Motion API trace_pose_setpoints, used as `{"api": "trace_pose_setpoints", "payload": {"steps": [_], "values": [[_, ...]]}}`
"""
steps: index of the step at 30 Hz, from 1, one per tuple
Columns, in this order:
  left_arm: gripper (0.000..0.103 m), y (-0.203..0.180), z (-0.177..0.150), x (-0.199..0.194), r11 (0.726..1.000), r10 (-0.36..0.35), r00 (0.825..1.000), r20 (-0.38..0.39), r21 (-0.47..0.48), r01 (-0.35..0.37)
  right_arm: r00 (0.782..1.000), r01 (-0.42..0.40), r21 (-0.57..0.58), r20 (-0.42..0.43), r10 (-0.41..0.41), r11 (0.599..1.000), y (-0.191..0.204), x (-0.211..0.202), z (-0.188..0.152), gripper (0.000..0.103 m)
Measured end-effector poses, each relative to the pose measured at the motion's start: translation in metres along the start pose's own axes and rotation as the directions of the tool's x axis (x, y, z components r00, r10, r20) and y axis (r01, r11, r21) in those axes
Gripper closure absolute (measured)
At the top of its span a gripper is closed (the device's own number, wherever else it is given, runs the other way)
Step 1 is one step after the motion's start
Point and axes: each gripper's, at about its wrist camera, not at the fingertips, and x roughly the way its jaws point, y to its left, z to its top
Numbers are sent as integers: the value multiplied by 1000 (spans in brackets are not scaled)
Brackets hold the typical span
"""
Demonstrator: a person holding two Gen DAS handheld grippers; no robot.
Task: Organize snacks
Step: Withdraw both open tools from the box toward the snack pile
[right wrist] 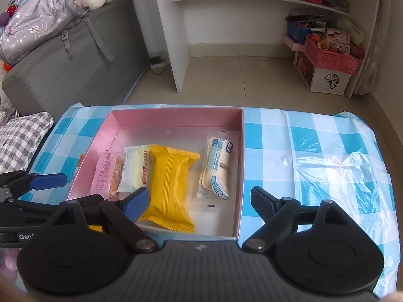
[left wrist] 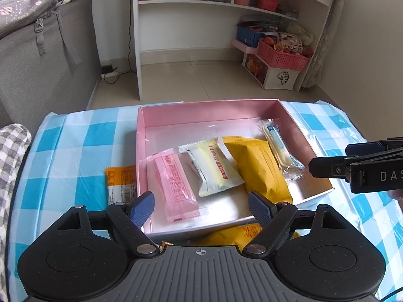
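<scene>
- Left wrist view: close above the pink box's [left wrist: 209, 115] near left corner, angled down, facing the shelves.
- Right wrist view: close over its near right side, same heading.
- Both share the box, the checked tablecloth [right wrist: 314, 136] and the shelves.

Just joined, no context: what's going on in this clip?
A person with two handheld grippers is sorting snacks into a pink box on a checked tablecloth. Four packets lie in it, among them a yellow packet and a pink packet. An orange packet is still outside, left of the box. Left gripper and right gripper are both open and empty.
</scene>
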Motion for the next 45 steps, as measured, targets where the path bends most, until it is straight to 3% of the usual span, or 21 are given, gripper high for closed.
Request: {"api": "trace_pose_setpoints", "payload": {"steps": [22, 32, 35, 45], "values": [[10, 3, -75, -68, 999, 16, 999, -37, 38, -14, 999, -46, -37, -19, 45, 998, 37, -43, -65, 4], [8, 17, -111, -66, 1000, 26, 999, -47, 4, -26, 999, -42, -77, -29, 40, 996, 50, -39, -95, 3], [8, 20, -121, -59, 999, 1, 997, -76, -32, -3, 997, -33, -78, -72, 28, 996, 51, -35, -99, 3], [10, 10, -123, -38, 999, -1, 994, -107, -51, -4, 997, -18, -68, -81, 13, 998, 64, -26, -96, 3]]}}
